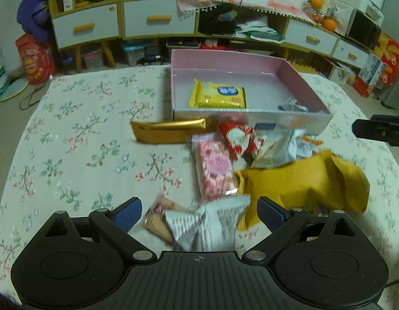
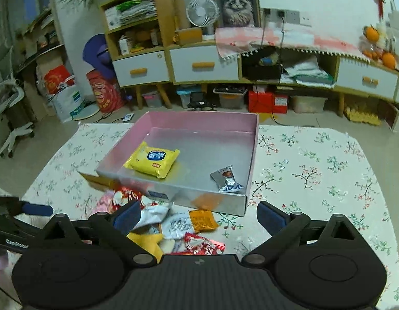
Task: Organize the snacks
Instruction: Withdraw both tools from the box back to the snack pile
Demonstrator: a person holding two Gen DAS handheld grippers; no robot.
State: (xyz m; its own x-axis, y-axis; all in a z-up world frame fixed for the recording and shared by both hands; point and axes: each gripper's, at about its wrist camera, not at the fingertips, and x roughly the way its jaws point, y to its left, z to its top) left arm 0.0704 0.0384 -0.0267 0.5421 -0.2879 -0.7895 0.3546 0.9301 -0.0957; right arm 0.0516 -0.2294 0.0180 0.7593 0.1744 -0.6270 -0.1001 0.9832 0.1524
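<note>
Left gripper (image 1: 199,213) gaped around a grey-white striped packet (image 1: 207,224), unclenched; right gripper (image 2: 198,215) was empty, released. Pink-walled box (image 2: 199,120) held two snacks; the loose pile (image 1: 251,149) risked scattering.

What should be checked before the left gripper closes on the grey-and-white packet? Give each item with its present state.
1. Left gripper jaws open: ok.
2. Grey-and-white packet between its fingers: ok.
3. Packet free of neighbours: not ok; it overlaps a tan packet and the big yellow bag lies close beside it.
4. Right gripper empty and open: ok.
5. Room in the pink box: ok; only a yellow packet and a silver packet inside.
6. Fingers low enough to grip: cannot tell.
</note>
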